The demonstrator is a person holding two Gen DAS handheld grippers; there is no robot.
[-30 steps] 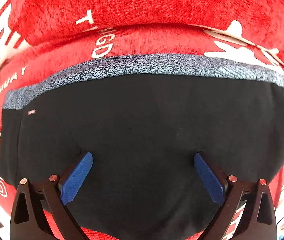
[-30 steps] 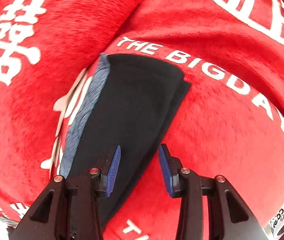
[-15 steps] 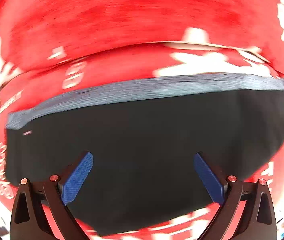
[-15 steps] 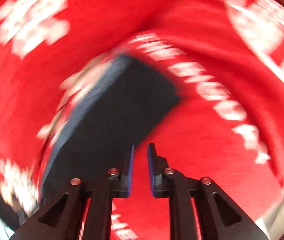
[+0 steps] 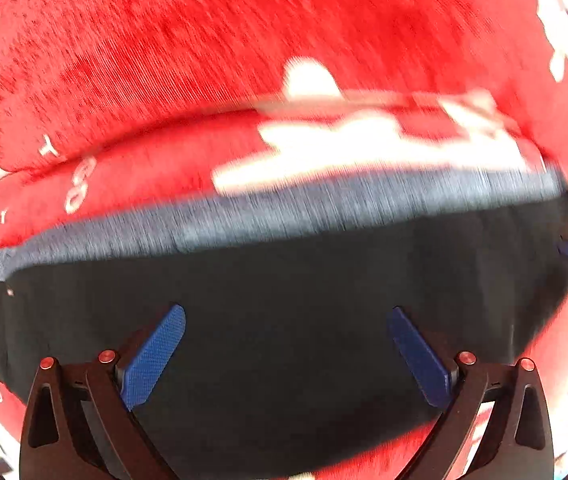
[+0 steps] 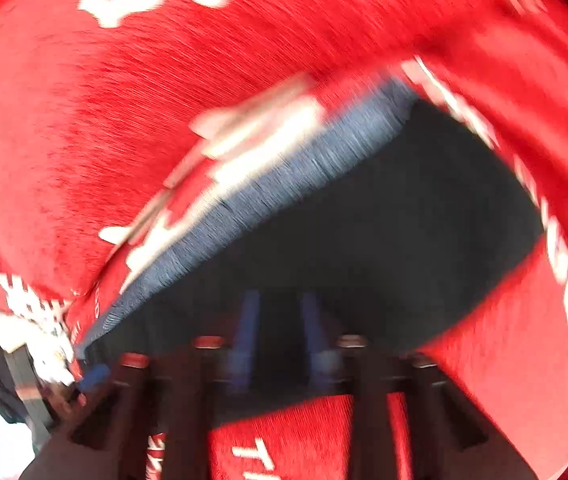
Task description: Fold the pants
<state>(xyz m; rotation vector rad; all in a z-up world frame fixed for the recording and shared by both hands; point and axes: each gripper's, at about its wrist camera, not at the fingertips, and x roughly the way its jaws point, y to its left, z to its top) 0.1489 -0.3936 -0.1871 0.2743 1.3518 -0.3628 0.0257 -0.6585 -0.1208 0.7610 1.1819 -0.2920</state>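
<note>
Down on the red blanket (image 5: pixel 243 60) lie the folded black pants (image 5: pixel 284 300), grey waistband (image 5: pixel 284 208) along their twelve o'clock edge. Left gripper (image 5: pixel 288 352) hangs over them — jaws wide apart, nothing held. Right gripper (image 6: pixel 279 332), badly blurred, is opening above the cloth — only dark fabric shows between its blades, ungripped.

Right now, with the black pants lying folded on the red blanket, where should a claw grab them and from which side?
Judging by how the black pants lie flat on the red blanket, pinch the short end opposite the grey waistband, coming from above: the stacked layers there look easy to grip together.
</note>
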